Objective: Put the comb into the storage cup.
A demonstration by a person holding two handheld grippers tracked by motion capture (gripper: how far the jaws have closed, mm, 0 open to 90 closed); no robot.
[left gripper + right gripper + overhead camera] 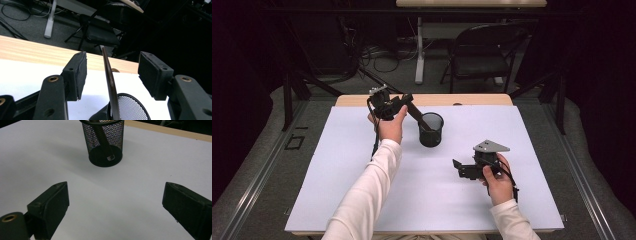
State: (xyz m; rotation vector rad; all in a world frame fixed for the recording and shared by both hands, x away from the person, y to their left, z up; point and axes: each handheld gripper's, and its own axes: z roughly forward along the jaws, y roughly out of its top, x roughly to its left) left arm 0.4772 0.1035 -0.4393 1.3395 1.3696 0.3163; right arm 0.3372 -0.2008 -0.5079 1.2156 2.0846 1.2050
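One black wire-mesh cup (pixel 431 130), round and upright, is standing just above the middle of the high view on the white sheet (pixel 362 175) covering the tabletop (pixel 422 100). One long, flat, dark tool (pixel 418 114) is leaning inside it, its lower end resting on the cup's base and its upper end slanting toward the upper left of the frame. No writing is readable on either.

You are holding two hand-held grippers. Your left hand-held gripper (pixel 112 72) is sitting released around the tool's upper end, its padded black jaws standing apart on either side of the thin blade without touching it. Your right hand-held gripper (pixel 115 207) is hovering released at the lower right of the high view, well apart from the cup, with its jaws spread wide over bare sheet.

One dark folding chair (pixel 479 52) is standing beyond the tabletop's pale wooden edge.
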